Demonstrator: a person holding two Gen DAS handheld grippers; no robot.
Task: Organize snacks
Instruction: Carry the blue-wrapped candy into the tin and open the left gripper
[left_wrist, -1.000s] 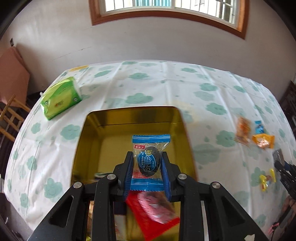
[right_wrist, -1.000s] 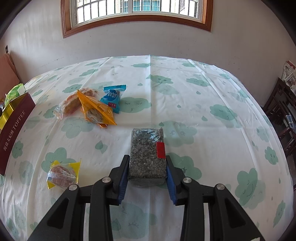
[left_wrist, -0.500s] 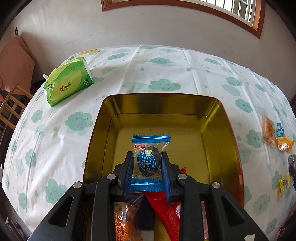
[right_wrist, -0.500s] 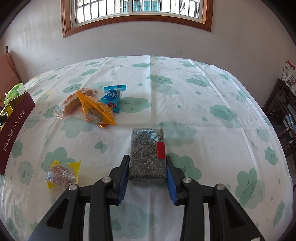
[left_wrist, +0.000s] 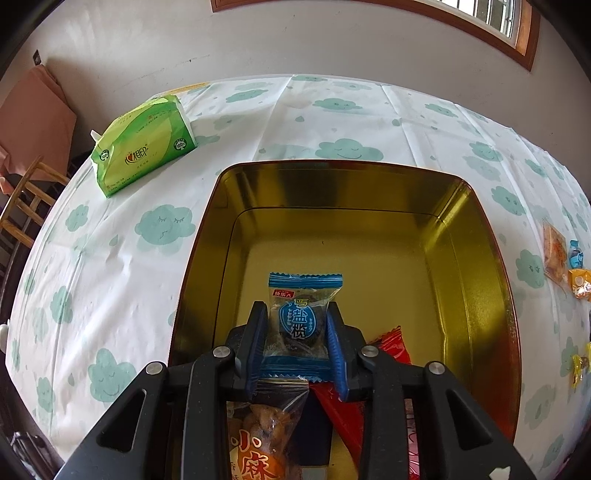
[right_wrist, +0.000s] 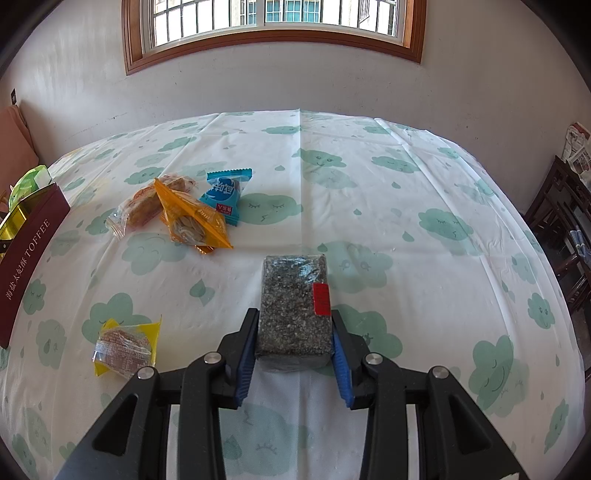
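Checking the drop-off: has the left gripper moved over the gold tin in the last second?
Yes. The left gripper, shut on the blue plum candy, has advanced over the gold tin, whose rim now fills far more of the view.

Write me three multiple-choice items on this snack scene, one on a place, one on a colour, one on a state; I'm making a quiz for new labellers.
1. The left tool holds its blue candy above:
A. the tin
B. the tissue pack
C. bare cloth

2. The label on the dark seed bar is:
A. green
B. red
C. white

3. The right tool is:
A. wide open
B. out of view
C. shut on the bar

Answers:
1 A, the gold tin lies under it.
2 B, a red sticker shows on the bar's right side.
3 C, both pads press the bar's sides.
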